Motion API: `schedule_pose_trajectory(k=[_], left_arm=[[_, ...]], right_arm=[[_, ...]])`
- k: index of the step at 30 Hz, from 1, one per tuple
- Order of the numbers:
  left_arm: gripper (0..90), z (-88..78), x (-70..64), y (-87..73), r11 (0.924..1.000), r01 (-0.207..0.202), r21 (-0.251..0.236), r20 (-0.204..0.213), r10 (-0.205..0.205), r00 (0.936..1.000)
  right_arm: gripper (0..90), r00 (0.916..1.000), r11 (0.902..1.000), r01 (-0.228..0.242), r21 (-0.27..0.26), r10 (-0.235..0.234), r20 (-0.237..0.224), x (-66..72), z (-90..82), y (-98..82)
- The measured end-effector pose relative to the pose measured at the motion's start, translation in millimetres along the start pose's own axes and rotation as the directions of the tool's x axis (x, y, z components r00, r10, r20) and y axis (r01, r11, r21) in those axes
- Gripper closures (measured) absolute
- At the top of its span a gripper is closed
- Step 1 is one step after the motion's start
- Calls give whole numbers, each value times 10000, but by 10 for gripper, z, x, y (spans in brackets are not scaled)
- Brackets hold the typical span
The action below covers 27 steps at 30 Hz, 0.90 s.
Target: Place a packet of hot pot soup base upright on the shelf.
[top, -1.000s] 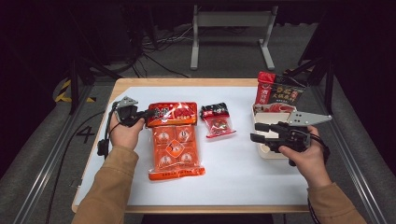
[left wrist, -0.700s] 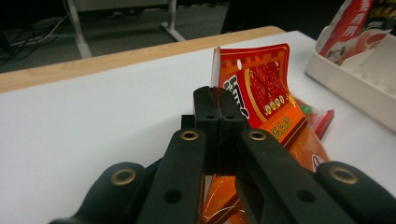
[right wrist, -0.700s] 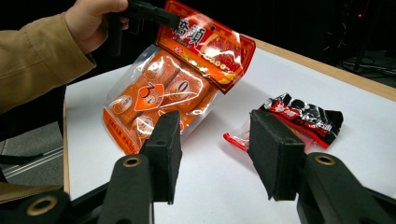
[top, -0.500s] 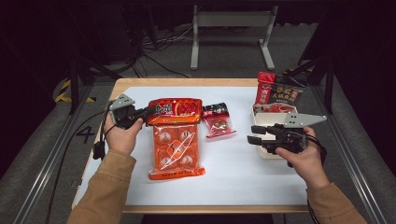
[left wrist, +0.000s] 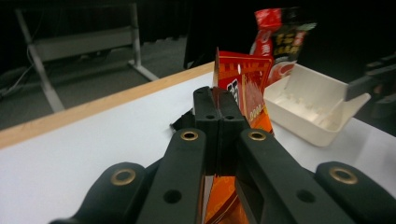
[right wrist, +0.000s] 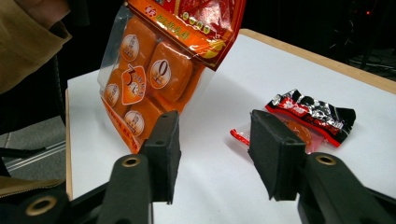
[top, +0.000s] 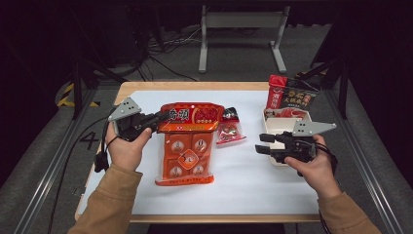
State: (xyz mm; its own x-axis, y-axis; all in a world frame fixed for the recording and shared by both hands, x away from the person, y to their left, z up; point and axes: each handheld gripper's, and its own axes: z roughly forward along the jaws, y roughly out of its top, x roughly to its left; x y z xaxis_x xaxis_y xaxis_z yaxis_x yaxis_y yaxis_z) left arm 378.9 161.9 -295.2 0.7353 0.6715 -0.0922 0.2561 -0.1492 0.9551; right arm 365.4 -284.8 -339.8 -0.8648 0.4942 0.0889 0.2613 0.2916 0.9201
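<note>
My left gripper point(top: 163, 116) is shut on the top edge of a large orange pack of cubes point(top: 187, 146). The pack's top end is raised off the white table and its lower end hangs toward the table. In the left gripper view the black jaws point(left wrist: 217, 100) pinch the pack's red header point(left wrist: 243, 88) edge-on. At the right, my right gripper point(top: 260, 144) is held level and pointing left, open with nothing between its pads. In its own view the open jaws point(right wrist: 215, 140) face the hanging pack point(right wrist: 154, 70).
A small red-and-black snack packet point(top: 229, 130) point(right wrist: 313, 114) lies flat right of the pack. A white tray point(top: 272, 122) point(left wrist: 313, 107) sits behind my right gripper, with a red-and-black bag point(top: 292, 97) point(left wrist: 280, 28) standing at its far side. Wooden table edges frame the white mat.
My left gripper has risen and drawn slightly left, lifting the orange pack's top end off the table. The right gripper has hardly moved.
</note>
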Motion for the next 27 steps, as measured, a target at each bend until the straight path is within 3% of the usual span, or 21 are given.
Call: schedule_pose_trajectory(k=[4,11,20,26,27], left_arm=[[900,-66,-202,93,9976,-672,-168,376,678,9970],[900,-106,-415,203,9922,-1216,-257,967,1236,9876],[900,-124,-692,315,9808,-1857,-599,1625,1931,9676],[900,-114,-858,403,9691,-2313,-853,1924,2438,9505],[900,-114,-858,403,9691,-2313,-853,1924,2438,9505]], right_arm=[[505,10000,10000,0,14,0,-62,-1,37,-36],[469,9998,9999,110,-33,-110,-141,23,75,-33],[398,9991,9993,289,-240,-296,-302,65,113,-1],[353,9960,9969,693,-371,-712,-543,99,175,11],[349,9953,9963,760,-392,-782,-568,104,186,15]])
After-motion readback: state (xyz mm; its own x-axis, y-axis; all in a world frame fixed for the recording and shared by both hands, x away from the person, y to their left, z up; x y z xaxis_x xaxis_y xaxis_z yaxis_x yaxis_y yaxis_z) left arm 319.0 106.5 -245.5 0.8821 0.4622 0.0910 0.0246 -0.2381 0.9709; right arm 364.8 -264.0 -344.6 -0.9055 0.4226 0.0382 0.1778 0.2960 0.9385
